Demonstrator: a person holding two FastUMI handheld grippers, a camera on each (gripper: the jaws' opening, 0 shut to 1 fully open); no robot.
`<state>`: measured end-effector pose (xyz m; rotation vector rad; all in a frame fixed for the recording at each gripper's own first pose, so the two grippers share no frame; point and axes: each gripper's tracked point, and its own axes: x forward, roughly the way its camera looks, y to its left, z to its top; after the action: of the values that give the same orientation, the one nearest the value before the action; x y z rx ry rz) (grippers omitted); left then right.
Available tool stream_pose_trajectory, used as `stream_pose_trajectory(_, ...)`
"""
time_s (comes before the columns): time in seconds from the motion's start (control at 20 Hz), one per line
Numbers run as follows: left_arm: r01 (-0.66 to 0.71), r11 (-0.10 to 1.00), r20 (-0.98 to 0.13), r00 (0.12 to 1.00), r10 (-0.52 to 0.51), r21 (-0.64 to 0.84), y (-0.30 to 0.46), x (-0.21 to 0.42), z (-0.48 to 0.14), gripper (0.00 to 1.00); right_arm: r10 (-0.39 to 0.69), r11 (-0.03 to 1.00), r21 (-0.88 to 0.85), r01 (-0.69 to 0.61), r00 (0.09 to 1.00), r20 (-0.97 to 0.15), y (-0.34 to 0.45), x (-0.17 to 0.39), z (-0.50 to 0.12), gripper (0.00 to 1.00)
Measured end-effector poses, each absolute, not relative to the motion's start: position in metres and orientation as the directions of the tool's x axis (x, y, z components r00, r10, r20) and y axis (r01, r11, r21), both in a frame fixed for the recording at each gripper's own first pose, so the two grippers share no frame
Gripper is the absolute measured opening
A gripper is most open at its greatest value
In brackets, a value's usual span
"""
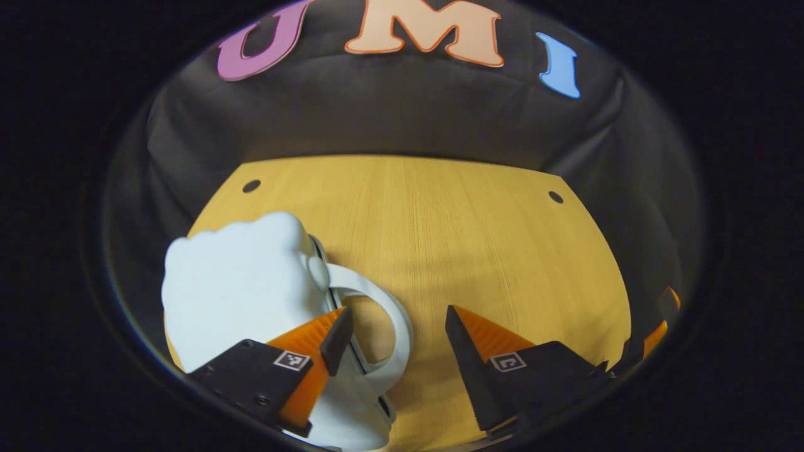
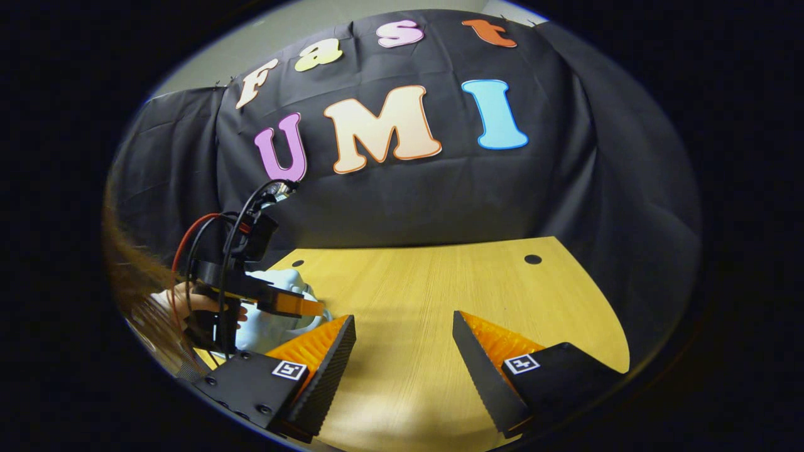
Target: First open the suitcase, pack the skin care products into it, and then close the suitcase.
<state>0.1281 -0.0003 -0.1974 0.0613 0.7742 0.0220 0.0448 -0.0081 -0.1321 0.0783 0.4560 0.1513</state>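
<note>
Left gripper [image 1: 396, 326] and right gripper [image 2: 405, 336], both low, jaws spread wide.

In the right gripper view, the right tongs [image 2: 402, 351] stand with their two fingers spread wide apart above the wooden surface [image 2: 440, 301], gripping nothing; bare wood shows between them. The surface has two small round holes near its far edge. Farther off at the left, the left tongs [image 2: 301, 307] reach over a pale, white, rounded suitcase [image 2: 276, 314] that sits at the left edge of the surface. A hand [image 2: 201, 304] holds that device from behind, and black and red cables [image 2: 207, 245] loop up from its top. Whether its fingers are apart or together cannot be told from here.
</note>
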Motion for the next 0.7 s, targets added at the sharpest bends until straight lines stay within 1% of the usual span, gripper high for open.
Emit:
stream_pose_trajectory(0.05,0.014,0.998,-0.657,0.753,0.032,0.064,-0.005,0.127,-0.181,0.94,0.159,0.986,0.103,-0.127,0.894,-0.419,-0.008,0.044,-0.126,0.98)
stream_pose_trajectory(0.15,0.022,0.999,-0.556,0.831,0.005,0.043,-0.016,0.122,-0.146,0.95,0.156,0.987,0.100,-0.126,0.907,-0.391,-0.007,0.041,-0.113,0.98)
stream_pose_trajectory(0.3,-0.017,0.999,-0.384,0.923,0.030,0.039,-0.017,0.115,-0.099,0.95,0.156,0.987,0.092,-0.132,0.923,-0.352,0.000,0.036,-0.095,0.98)
stream_pose_trajectory(0.4,-0.043,0.999,-0.300,0.953,0.046,0.017,-0.022,0.104,-0.068,0.95,0.157,0.987,0.074,-0.140,0.931,-0.330,0.003,0.032,-0.085,0.98)
stream_pose_trajectory(0.65,-0.092,0.996,-0.216,0.972,0.087,-0.010,-0.013,0.081,-0.046,0.95,0.162,0.986,0.076,-0.146,0.948,-0.272,0.015,0.032,-0.065,0.98)
stream_pose_trajectory(0.7,-0.097,0.995,-0.191,0.977,0.094,-0.005,-0.009,0.079,-0.040,0.95,0.165,0.986,0.080,-0.149,0.949,-0.268,0.018,0.031,-0.064,0.94)
